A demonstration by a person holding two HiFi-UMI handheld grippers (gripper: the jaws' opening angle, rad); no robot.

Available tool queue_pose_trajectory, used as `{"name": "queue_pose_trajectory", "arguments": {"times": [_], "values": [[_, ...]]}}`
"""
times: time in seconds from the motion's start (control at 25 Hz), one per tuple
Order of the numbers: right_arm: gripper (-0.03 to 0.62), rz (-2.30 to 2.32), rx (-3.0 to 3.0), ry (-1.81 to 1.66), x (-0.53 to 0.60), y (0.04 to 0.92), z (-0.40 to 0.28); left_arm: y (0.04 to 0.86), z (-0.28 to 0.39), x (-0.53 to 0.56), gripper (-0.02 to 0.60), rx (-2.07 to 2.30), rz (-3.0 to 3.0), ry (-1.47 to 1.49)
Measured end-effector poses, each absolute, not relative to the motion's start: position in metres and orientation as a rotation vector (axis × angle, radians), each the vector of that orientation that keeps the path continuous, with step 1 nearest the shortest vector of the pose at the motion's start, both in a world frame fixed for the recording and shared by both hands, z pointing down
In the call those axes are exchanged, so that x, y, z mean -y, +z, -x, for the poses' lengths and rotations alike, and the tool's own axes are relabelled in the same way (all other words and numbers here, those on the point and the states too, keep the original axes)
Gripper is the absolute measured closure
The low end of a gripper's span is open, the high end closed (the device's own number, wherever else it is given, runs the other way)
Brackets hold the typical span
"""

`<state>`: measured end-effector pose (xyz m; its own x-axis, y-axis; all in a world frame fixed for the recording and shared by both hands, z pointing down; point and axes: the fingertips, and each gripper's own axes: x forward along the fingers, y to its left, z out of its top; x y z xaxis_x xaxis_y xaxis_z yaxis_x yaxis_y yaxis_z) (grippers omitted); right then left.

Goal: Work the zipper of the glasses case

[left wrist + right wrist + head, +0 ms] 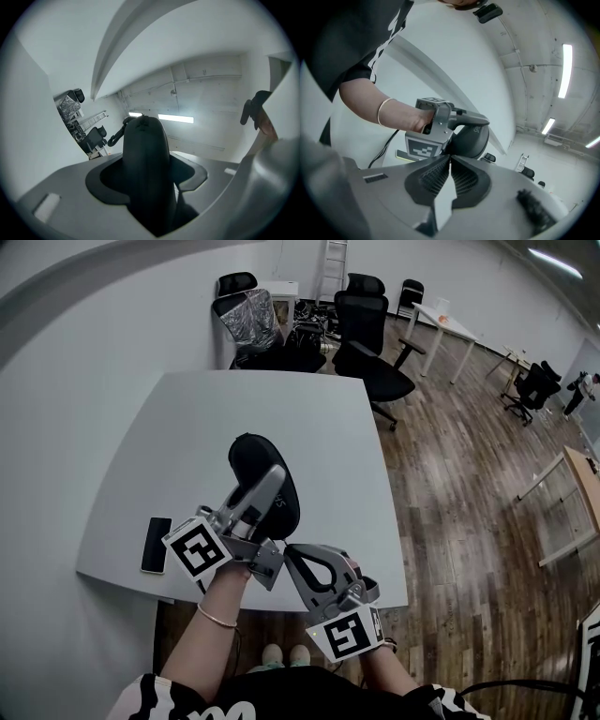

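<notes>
Clamped across its width in the left gripper (275,480), tilted upward over the white table (187,427): a black case (251,456). Close by its near end, the right gripper (450,156), jaws pressed together, zipper pull not discernible.

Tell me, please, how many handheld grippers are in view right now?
2. The left gripper is over the white table, closed on the black glasses case. The right gripper sits just right of it, near the table's front edge, jaws together. None seems hidden.
</notes>
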<state>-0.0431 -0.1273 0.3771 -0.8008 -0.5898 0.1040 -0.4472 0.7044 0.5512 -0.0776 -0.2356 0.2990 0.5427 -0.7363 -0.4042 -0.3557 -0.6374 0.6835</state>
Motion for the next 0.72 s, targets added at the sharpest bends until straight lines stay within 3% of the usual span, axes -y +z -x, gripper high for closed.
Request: {"name": "queue_pose_trajectory", "arguments": {"times": [0.16,0.28,0.48,0.72], "values": [[0.586,-0.855,2.693,-0.736,0.124,0.37,0.033,0.308,0.112,0.237,0.314,1.132,-2.241,-0.911],[0.586,-1.049,2.753,-0.508,0.147,0.367,0.016,0.317,0.124,0.23,0.313,1.376,-2.303,-0.816],[0.586,-1.31,2.71,-0.269,0.194,0.353,-0.004,0.34,0.11,0.219,0.313,1.798,-2.441,-0.509],[0.586,-1.42,2.682,-0.188,0.219,0.356,0.007,0.363,0.089,0.219,0.313,1.882,-2.509,-0.286]]}}
